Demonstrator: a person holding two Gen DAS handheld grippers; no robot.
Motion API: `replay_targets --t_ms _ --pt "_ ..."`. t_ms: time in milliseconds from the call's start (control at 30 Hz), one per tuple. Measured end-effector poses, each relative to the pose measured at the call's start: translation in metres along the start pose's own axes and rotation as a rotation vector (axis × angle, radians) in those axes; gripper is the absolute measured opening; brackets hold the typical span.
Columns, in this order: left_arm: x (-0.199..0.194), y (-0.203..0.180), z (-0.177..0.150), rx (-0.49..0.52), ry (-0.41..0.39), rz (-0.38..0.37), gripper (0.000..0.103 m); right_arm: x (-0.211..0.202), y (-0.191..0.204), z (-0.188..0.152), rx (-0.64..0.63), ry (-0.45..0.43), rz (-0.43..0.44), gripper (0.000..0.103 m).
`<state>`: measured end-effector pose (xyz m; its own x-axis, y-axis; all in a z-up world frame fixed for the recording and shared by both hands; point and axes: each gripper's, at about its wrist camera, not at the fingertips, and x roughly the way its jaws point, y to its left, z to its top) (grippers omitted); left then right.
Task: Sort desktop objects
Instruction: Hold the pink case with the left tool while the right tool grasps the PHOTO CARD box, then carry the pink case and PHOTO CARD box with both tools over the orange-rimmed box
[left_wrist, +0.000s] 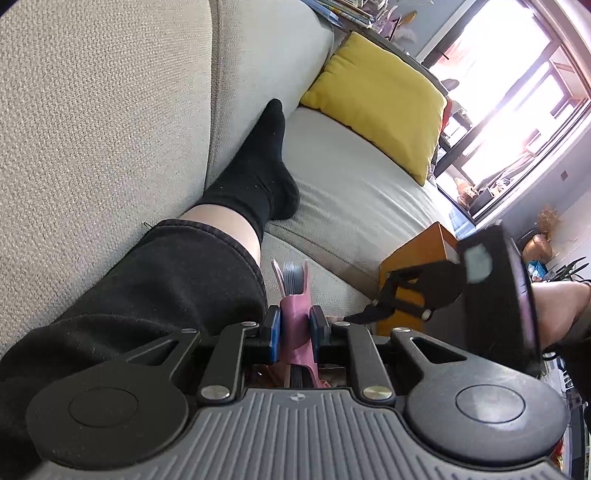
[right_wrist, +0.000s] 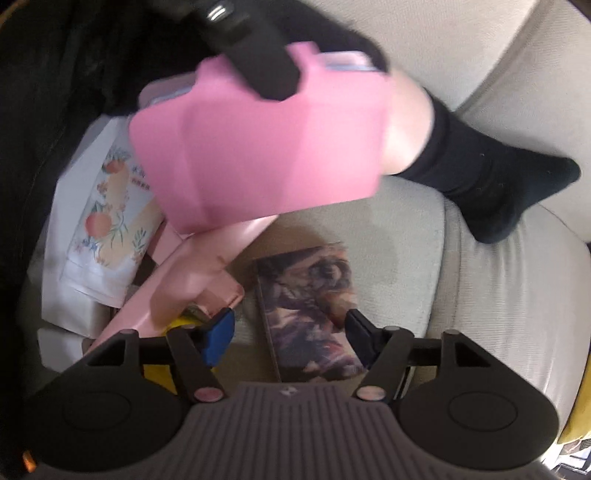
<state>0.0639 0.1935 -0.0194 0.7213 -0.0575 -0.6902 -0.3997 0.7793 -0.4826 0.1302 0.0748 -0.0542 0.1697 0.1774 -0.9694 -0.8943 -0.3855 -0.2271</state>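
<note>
My left gripper (left_wrist: 294, 326) is shut on a pink card case (left_wrist: 294, 310); grey card edges stick out of the case's far end. In the right wrist view the same pink case (right_wrist: 258, 147) hangs in the air, with a black finger (right_wrist: 258, 55) of the left gripper across its top. Below it my right gripper (right_wrist: 290, 336) stands open, pointing steeply down, nothing between its pads. Under the gap between its pads a card with a purple-brown picture (right_wrist: 310, 306) lies flat on the sofa cushion (right_wrist: 480, 295). The right tool's black housing (left_wrist: 495, 288) shows at the right of the left wrist view.
A pale pink box (right_wrist: 184, 280), a white pouch printed with peaches (right_wrist: 99, 221) and something yellow (right_wrist: 159, 369) lie left of the card. A person's leg in a black sock (right_wrist: 498, 184) rests on the sofa. Farther off are a yellow pillow (left_wrist: 380, 103) and an orange wooden piece (left_wrist: 417, 258).
</note>
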Motion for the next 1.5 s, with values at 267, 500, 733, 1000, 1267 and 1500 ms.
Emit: replay_targets --t_ms 267,500,733,1000,1267,1500 --pt "0.004 -0.008 -0.001 0.017 0.008 0.021 0.019 0.006 0.010 0.005 -0.051 0.026 -0.124 0.054" --pt "0.016 -0.020 -0.010 0.037 0.024 0.071 0.023 -0.011 -0.011 0.002 0.097 -0.036 -0.098 0.033" --pt "0.012 -0.015 -0.016 0.022 0.012 0.059 0.022 -0.026 -0.044 -0.010 0.323 -0.083 -0.060 0.026" --pt "0.018 -0.018 -0.017 0.018 0.018 0.066 0.020 -0.026 -0.068 -0.012 0.491 -0.038 -0.082 0.029" --pt "0.017 -0.019 -0.016 0.010 0.008 0.056 0.019 -0.027 -0.074 -0.018 0.573 -0.089 -0.058 0.024" --pt "0.003 -0.028 -0.018 0.013 -0.042 0.069 0.016 -0.070 -0.063 -0.028 0.701 -0.230 -0.085 0.024"
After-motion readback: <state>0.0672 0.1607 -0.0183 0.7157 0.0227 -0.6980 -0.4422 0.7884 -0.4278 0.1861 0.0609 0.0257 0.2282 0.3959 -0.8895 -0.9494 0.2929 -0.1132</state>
